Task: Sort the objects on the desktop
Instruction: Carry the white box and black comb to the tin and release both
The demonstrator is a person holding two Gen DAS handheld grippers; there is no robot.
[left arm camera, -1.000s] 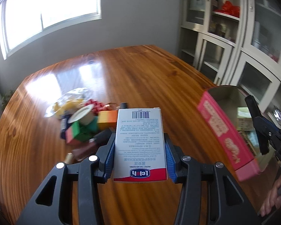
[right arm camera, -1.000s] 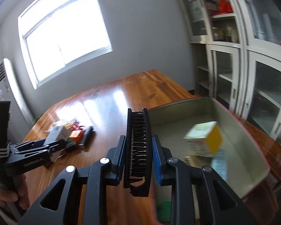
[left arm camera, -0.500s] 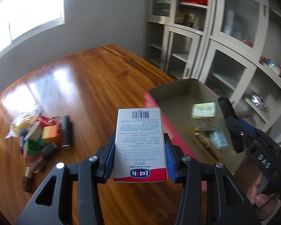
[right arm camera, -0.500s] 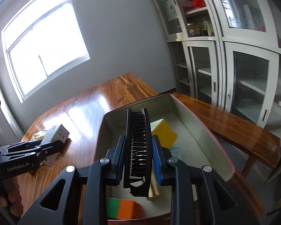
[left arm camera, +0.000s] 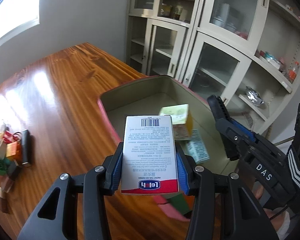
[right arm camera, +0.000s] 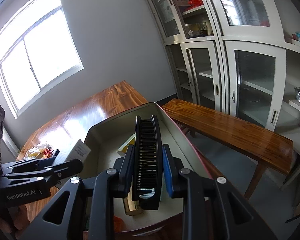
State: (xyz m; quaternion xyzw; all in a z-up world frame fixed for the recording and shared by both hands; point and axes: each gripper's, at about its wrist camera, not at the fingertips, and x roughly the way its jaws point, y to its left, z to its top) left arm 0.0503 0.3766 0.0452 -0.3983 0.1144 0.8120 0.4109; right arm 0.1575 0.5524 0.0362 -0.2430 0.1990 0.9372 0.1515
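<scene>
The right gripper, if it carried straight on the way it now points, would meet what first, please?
Probably the inside of the pink-rimmed storage box: the right gripper, shut on a black folding comb, aims into it, likely toward the yellow carton, though depth is unclear.

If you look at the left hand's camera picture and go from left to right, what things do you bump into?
Pile of colourful blocks → black tube → white box held in the left gripper → black comb held in the right gripper.
</scene>
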